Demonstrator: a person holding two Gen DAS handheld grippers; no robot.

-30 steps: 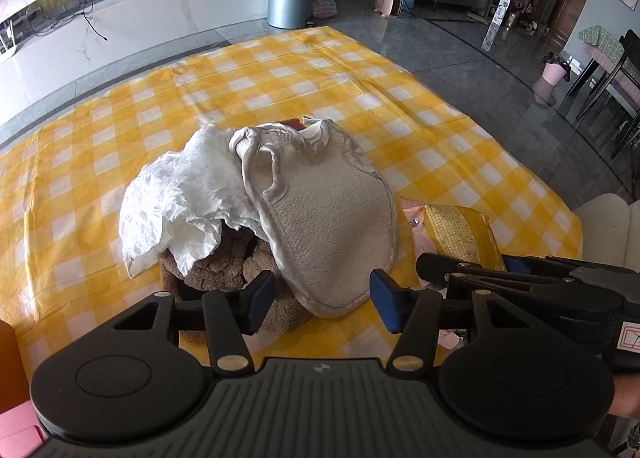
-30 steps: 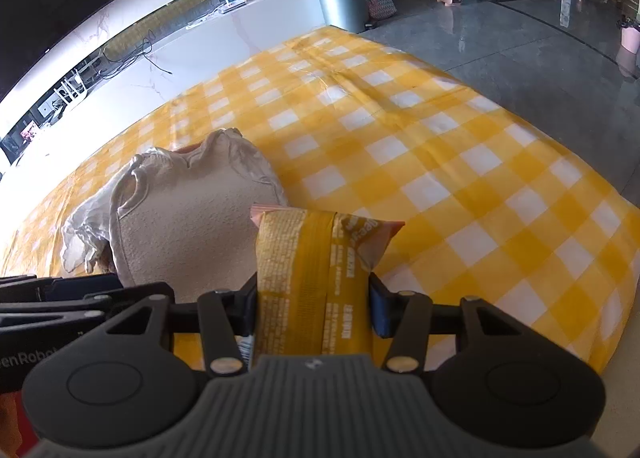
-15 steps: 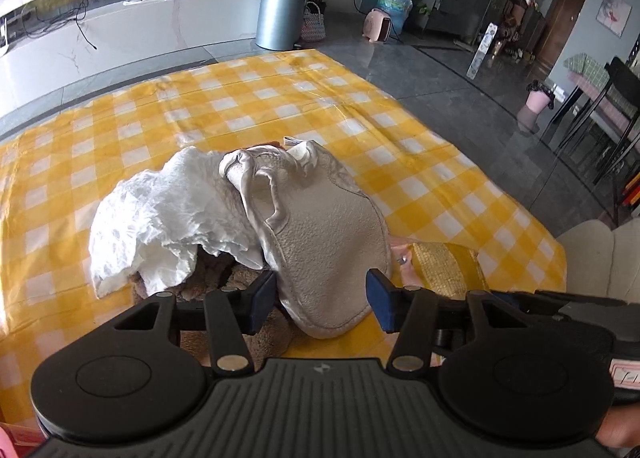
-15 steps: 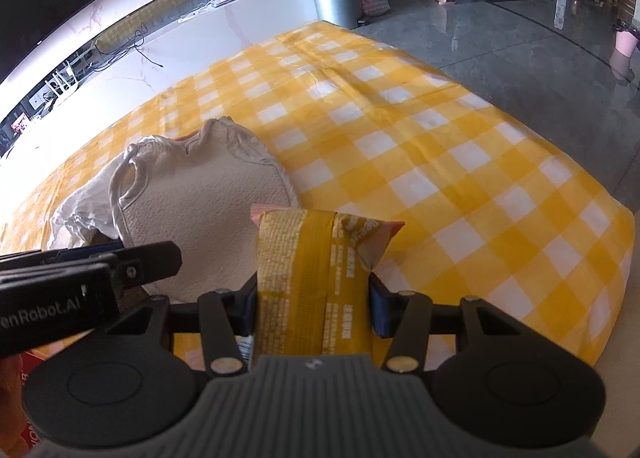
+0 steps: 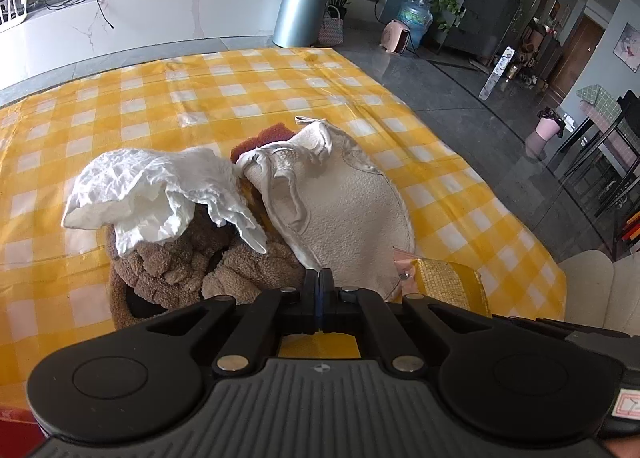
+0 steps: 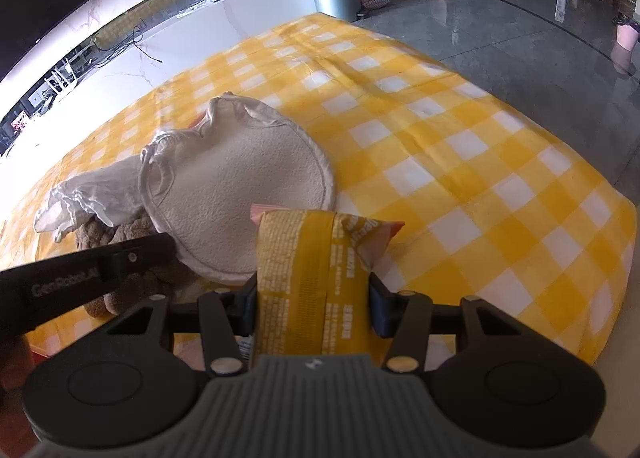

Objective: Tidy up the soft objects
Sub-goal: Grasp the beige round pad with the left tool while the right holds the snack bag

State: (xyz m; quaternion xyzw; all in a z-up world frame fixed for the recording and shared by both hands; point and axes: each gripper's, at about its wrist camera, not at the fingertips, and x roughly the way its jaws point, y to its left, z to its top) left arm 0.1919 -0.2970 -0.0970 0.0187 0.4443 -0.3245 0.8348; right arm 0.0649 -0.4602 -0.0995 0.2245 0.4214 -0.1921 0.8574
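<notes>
A beige bib (image 5: pixel 348 214) lies on the yellow checked tablecloth (image 5: pixel 280 90), partly over a brown plush item (image 5: pixel 180 270). A crumpled white cloth (image 5: pixel 152 190) drapes over the plush on the left. My left gripper (image 5: pixel 319 286) has its pads pressed together at the bib's near rim, pinching it. From the right wrist view, the left gripper (image 6: pixel 166 246) reaches the bib (image 6: pixel 240 186) from the left. My right gripper (image 6: pixel 312 300) is shut on a yellow snack packet (image 6: pixel 304 258), held just right of the bib. The packet (image 5: pixel 448 282) also shows in the left wrist view.
A red-brown item (image 5: pixel 264 136) peeks out behind the bib. The table's right edge drops to a grey floor. A cream seat (image 5: pixel 592 282) stands at the near right, and a grey bin (image 5: pixel 300 12) beyond the far edge.
My left gripper's jaws have gone from wide apart to shut at the bib's near edge, and its view has tilted a little. The right gripper and its packet have stayed put.
</notes>
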